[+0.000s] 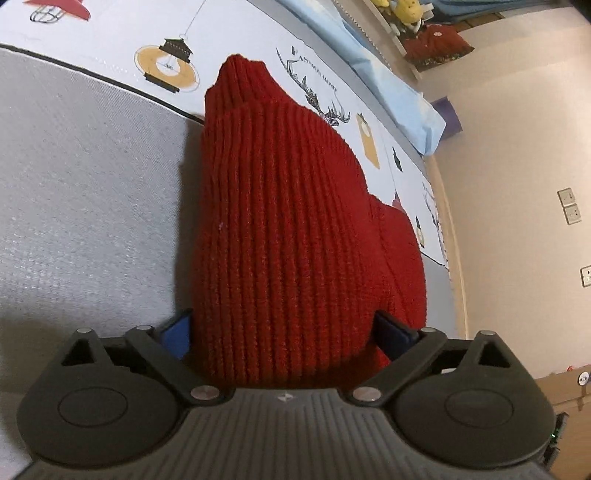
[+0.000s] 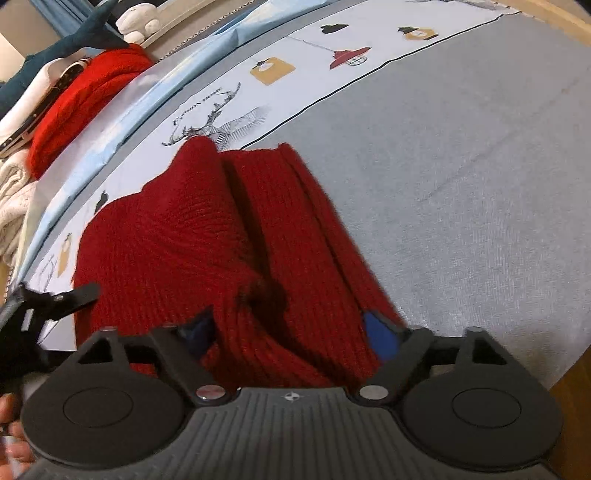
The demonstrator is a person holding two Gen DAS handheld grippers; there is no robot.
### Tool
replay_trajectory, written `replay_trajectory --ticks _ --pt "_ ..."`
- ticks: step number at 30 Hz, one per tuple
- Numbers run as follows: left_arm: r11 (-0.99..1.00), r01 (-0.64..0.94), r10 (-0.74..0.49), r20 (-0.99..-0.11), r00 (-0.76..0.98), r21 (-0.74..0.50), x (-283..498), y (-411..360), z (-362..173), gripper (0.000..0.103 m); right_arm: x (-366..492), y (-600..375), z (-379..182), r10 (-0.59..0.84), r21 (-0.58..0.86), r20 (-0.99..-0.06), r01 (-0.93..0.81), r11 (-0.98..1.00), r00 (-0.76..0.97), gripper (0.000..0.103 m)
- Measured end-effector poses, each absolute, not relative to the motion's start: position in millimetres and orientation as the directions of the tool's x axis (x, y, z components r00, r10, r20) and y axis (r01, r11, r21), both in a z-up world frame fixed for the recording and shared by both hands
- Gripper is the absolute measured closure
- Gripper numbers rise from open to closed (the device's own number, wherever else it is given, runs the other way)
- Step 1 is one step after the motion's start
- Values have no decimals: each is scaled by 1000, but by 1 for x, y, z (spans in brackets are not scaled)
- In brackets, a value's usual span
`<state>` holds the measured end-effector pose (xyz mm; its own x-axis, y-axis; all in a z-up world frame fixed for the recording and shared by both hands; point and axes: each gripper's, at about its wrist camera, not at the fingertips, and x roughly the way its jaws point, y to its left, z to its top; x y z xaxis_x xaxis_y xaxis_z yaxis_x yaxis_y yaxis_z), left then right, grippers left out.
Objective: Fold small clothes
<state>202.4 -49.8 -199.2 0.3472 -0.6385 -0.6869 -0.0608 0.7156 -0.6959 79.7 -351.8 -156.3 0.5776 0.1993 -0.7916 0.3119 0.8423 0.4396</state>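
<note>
A dark red ribbed knit garment [image 1: 288, 229] lies on a grey mat [image 1: 81, 192] with a printed white border. My left gripper [image 1: 282, 332] has its blue pads on either side of the garment's near edge, with thick knit bunched between them. In the right wrist view the same garment [image 2: 192, 236] is creased into folds, and my right gripper [image 2: 291, 332] grips its near edge between its blue pads. The fingertips of both grippers are mostly hidden by the knit. The left gripper's black body [image 2: 33, 306] shows at the left edge.
A light blue sheet [image 1: 399, 92] runs along the mat's far side. A pile of red and cream clothes [image 2: 81, 96] and plush toys [image 2: 136, 18] sit behind it. A beige wall with sockets [image 1: 570, 210] stands at the right. A wooden edge [image 2: 576, 376] borders the mat.
</note>
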Motion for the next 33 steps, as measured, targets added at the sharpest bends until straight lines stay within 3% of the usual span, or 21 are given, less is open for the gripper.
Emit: replay_trajectory --ticks 1,2,3,6,12,18,22,25,29,33 --pt "724 -54 -629 -691 357 -687 202 -51 -199 7 80 -351 -155 217 456 -781 297 839 586 35" --pt "740 -40 -614 -698 369 -672 202 -53 -195 16 80 -350 -153 236 476 -767 284 832 597 51" --pt "757 -22 -598 -705 381 -653 201 -55 -190 27 80 -348 -150 236 478 -761 276 834 605 60" --pt "784 36 -580 -712 396 -619 196 -56 -170 40 81 -341 -145 233 475 -750 259 841 620 70" --pt "852 122 -495 -708 503 -509 187 -28 -118 42 88 -318 -133 282 527 -708 218 821 648 76" --pt "891 94 -410 -696 589 -445 185 46 -79 41 108 -257 -118 401 602 -621 81 795 674 78" --pt "926 20 -308 -725 617 -376 187 89 -74 31 118 -217 -111 462 629 -581 10 777 670 79" --pt "942 -53 -220 -730 647 -331 177 108 -70 33 126 -192 -118 444 578 -637 9 816 630 78" --pt "942 14 -271 -733 624 -336 155 120 -59 40 129 -174 -128 406 507 -704 12 862 583 79" --pt "970 152 -238 -847 475 -187 140 94 -88 45 130 -183 -127 418 536 -700 40 843 580 78"
